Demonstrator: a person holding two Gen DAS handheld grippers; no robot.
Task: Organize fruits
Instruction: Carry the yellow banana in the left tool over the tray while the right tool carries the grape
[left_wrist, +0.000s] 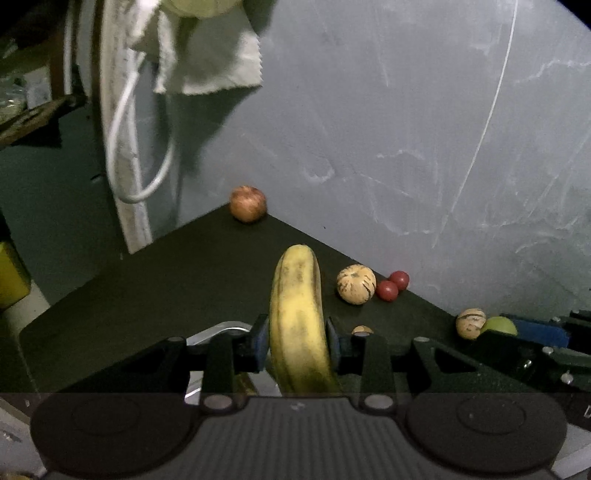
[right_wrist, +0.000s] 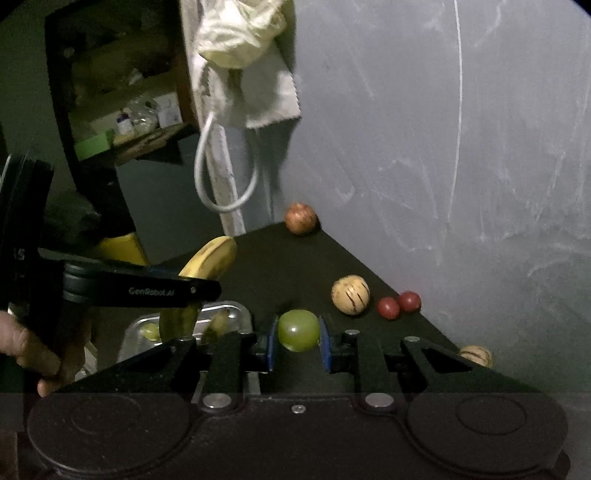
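My left gripper (left_wrist: 297, 345) is shut on a yellow banana (left_wrist: 297, 314) that stands up between its blue pads above the dark table (left_wrist: 166, 280). My right gripper (right_wrist: 298, 341) is shut on a round green fruit (right_wrist: 298, 329); in the left wrist view it shows at the right edge with the green fruit (left_wrist: 498, 325). From the right wrist view the left gripper (right_wrist: 192, 295) and its banana (right_wrist: 212, 258) hang over a metal tray (right_wrist: 236, 308). A reddish apple (left_wrist: 248, 203) sits at the table's far corner. A striped pale fruit (left_wrist: 356, 284) and two red small fruits (left_wrist: 392, 286) lie by the wall.
A second striped fruit (left_wrist: 470, 324) lies near the table's right edge. The metal tray holds several pieces of fruit (right_wrist: 218, 325). A grey wall (left_wrist: 406, 129) bounds the table's far side. A white cloth (left_wrist: 207, 62) and cable loop (left_wrist: 147, 177) hang at the back left. A hand (right_wrist: 33, 354) grips the left tool.
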